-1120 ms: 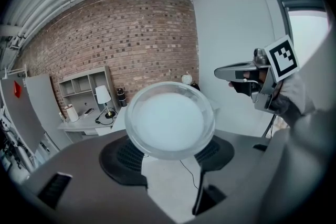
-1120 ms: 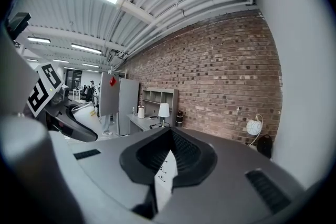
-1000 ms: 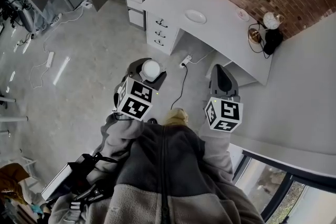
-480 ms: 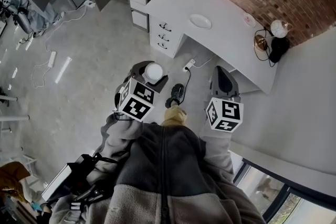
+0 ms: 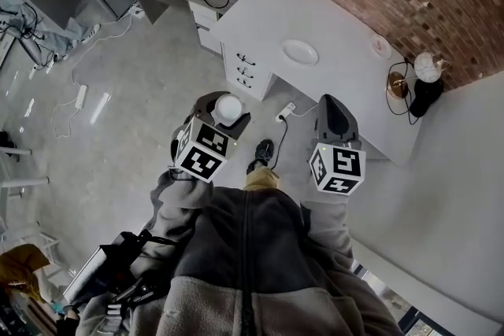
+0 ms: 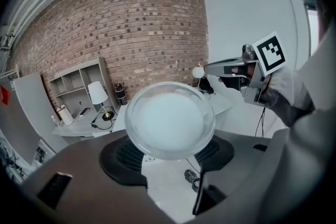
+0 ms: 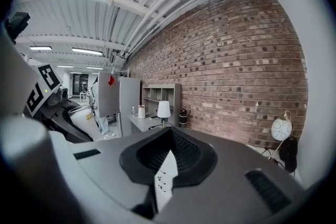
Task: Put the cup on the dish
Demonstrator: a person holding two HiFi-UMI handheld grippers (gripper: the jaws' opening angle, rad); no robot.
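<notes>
A step closer has brought the dish (image 5: 300,52), mid-counter (image 5: 346,31) near its front edge, toward the cup (image 6: 170,120) pinched by the left gripper (image 5: 225,116); the right gripper (image 5: 335,112) is pressed together, empty.

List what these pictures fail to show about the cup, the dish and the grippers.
1. Dish: a small white oval in the head view, its depth unreadable. It is absent from both gripper views, where the cup and the right gripper block most of the desk.
2. Cup's contents: a milky blur in the left gripper view, tiny in the head view.
3. Left gripper pads' contact: covered by the cup.
</notes>
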